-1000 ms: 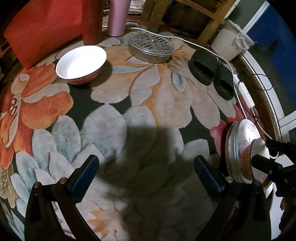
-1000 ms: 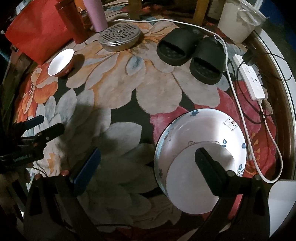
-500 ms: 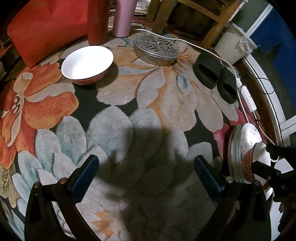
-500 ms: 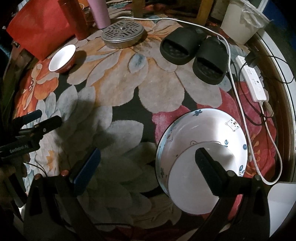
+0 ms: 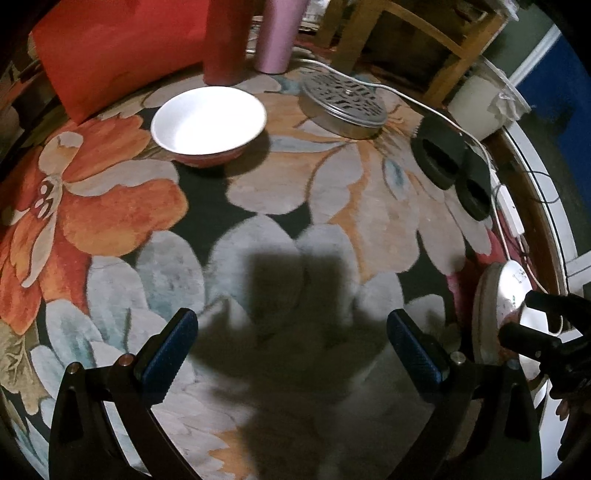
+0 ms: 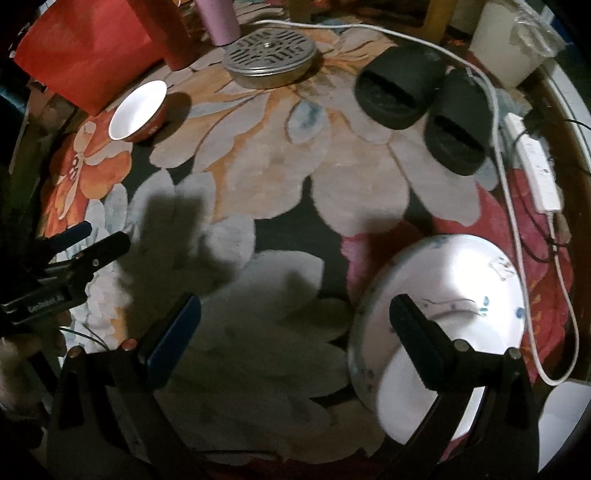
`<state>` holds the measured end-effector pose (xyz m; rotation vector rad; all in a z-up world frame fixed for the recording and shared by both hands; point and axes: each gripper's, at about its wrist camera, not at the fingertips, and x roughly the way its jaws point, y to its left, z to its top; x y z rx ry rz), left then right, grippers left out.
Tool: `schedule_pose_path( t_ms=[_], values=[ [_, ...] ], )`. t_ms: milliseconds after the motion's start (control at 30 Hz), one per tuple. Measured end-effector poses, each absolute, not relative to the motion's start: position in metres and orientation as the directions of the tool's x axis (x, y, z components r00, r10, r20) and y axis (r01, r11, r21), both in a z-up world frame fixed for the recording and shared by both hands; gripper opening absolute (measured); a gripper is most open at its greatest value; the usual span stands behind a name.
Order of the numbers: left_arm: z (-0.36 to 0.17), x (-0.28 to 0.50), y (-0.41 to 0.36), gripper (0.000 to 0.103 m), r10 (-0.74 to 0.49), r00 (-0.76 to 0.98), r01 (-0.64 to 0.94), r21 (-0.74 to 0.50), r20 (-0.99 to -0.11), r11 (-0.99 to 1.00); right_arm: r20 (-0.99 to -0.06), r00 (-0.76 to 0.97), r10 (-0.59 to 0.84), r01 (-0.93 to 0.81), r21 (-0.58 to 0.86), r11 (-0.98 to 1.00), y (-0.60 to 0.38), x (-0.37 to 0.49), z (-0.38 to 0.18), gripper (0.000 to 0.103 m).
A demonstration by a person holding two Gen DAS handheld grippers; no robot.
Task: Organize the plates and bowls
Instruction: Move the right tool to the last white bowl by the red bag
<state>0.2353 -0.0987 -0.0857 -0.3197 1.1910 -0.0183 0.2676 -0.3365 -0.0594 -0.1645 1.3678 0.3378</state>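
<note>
While the left gripper (image 5: 291, 345) hovers over the floral rug (image 5: 258, 206) with its jaws spread wide and holding nothing, its camera looks toward the red-sided bowl (image 5: 208, 123), which sits upright well ahead of it, just in front of the red tumbler (image 5: 225, 40) and pink tumbler (image 5: 279, 35). Judging by that aim, the bowl looks like its target. Right of the bowl lies a perforated metal tin (image 5: 343, 105), and farther right a pair of black slippers (image 5: 452, 170). At the far right edge the patterned plate (image 5: 495, 295) shows under the other tool.

From the right wrist view, the right gripper (image 6: 295, 321) is likewise released and empty, with one finger poised over the plate (image 6: 461, 277). A smaller white dish (image 6: 402, 398) appears to rest on the plate's near side, probably stacked there. The bowl (image 6: 138, 110) stands far from this plate, beyond the left gripper (image 6: 88, 245).
</note>
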Motion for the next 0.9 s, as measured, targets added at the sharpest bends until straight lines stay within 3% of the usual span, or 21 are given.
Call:
schedule_pose_path(
  t_ms=[667, 900],
  values=[
    [-0.094, 0.272, 0.018, 0.102, -0.044, 0.377, -0.345, -0.184, -0.925, 0.92, -0.948, 0.115, 0.297, -0.374, 0.236, 0.897, -0.218, 0.349, -0.078, 0.103],
    [-0.093, 0.3, 0.042, 0.099, -0.024, 0.396, -0.376, -0.185, -0.918, 0.908, -0.917, 0.111, 0.384, -0.303, 0.336, 0.892, -0.186, 0.394, -0.094, 0.098]
  ],
)
